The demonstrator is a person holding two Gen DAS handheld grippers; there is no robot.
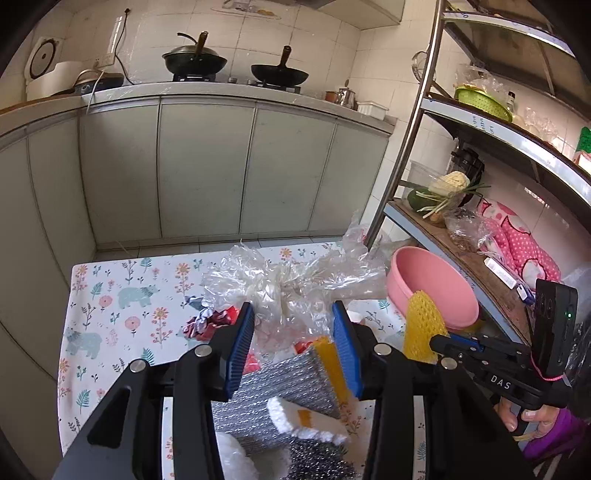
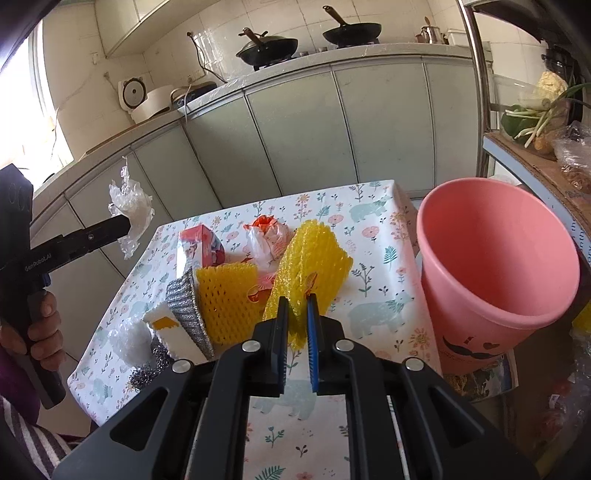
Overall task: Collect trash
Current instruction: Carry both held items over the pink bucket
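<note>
Right gripper [image 2: 297, 314] clamps the light, springy yellow foam fruit net [image 2: 310, 258] by its edge; left gripper [image 1: 293, 328] pinches the flimsy crumpled clear plastic film [image 1: 291, 284].

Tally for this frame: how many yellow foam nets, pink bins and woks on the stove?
yellow foam nets: 2
pink bin: 1
woks: 2
Total: 5
</note>
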